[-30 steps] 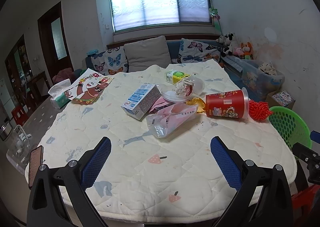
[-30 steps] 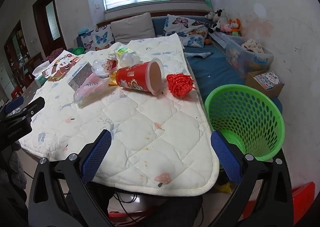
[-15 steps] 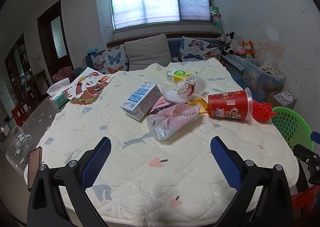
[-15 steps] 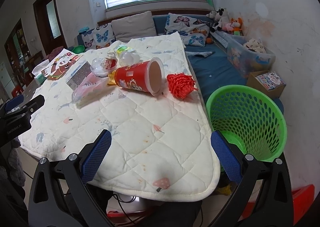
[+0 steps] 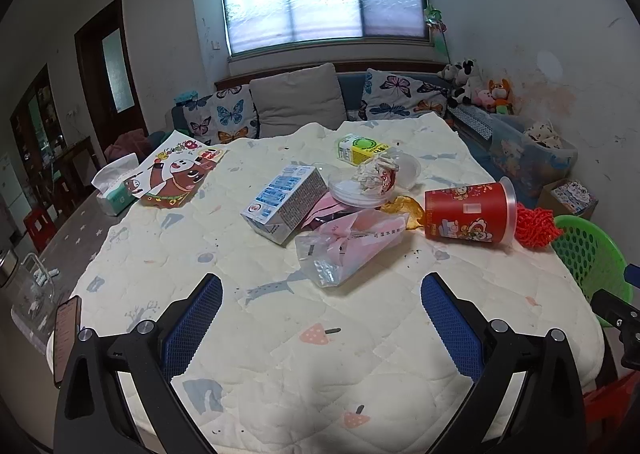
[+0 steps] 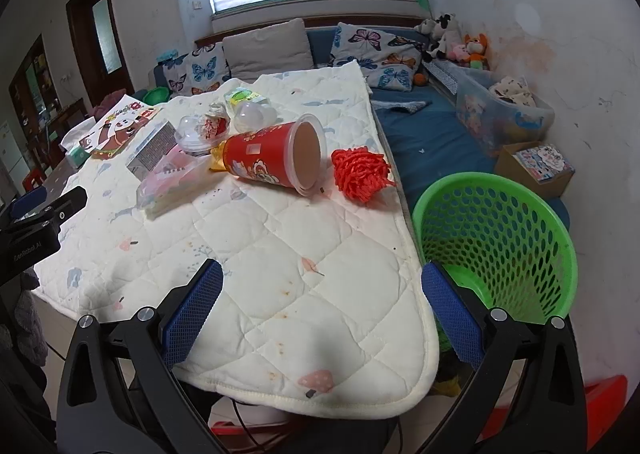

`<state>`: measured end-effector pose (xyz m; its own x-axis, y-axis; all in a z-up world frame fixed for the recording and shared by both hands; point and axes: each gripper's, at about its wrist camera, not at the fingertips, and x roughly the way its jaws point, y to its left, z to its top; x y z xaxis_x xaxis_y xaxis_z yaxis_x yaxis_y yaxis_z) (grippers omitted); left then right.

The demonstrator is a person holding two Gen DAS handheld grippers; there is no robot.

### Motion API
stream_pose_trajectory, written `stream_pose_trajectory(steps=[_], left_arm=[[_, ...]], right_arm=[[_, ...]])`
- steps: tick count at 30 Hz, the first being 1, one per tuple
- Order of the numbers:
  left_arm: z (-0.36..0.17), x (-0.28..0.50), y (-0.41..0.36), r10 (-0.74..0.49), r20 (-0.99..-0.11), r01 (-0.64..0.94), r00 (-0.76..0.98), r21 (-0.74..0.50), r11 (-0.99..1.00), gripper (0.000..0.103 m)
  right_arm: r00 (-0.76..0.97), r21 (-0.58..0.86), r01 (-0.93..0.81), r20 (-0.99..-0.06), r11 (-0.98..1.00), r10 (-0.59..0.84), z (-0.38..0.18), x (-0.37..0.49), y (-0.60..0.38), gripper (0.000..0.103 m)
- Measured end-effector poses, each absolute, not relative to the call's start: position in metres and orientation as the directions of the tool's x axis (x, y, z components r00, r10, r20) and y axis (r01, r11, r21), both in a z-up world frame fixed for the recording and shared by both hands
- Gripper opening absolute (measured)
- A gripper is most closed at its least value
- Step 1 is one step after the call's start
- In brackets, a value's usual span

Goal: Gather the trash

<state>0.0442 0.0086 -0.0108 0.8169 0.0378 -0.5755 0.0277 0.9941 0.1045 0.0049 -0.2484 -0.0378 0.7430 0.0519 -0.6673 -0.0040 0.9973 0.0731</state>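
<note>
Two handheld grippers hover over a quilted table cover [image 5: 248, 354] strewn with trash, each with its blue-padded jaws spread wide and holding nothing. The left gripper [image 5: 321, 318] faces the litter from the table's near edge; the right gripper [image 6: 322, 310] hangs over the near right corner, its right finger in front of a green perforated wastebasket [image 6: 516, 214] standing on the floor just beside the table at 3 o'clock. Near the middle of the cover, a red paper cup [image 5: 468, 212] lies on its side, mouth toward the basket, with a red shredded pom-pom [image 5: 534, 226] just beside its rim at 3 o'clock. At the cup's 9 o'clock sits a crumpled pink plastic bag [image 5: 352, 242], touching a blue-and-white carton [image 5: 284, 202] at its 10 o'clock. Behind them, a clear plastic dish [image 5: 360, 190] holds a wadded wrapper, and a yellow-green juice box [image 5: 362, 148] lies at 12 o'clock. A tissue pack [image 5: 114, 186] and cartoon picture [image 5: 176, 172] sit at the far left edge.
</note>
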Motion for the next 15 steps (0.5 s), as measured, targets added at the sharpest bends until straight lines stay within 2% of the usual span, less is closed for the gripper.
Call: stream_pose_trajectory(steps=[15], left_arm=[[-0.01, 0.068, 0.003, 0.031, -0.59, 0.041, 0.807, 0.108, 0.993, 0.097]], right_arm=[[0.741, 0.08, -0.017, -0.668, 0.997, 0.066, -0.037, 0.027, -0.255, 0.099]])
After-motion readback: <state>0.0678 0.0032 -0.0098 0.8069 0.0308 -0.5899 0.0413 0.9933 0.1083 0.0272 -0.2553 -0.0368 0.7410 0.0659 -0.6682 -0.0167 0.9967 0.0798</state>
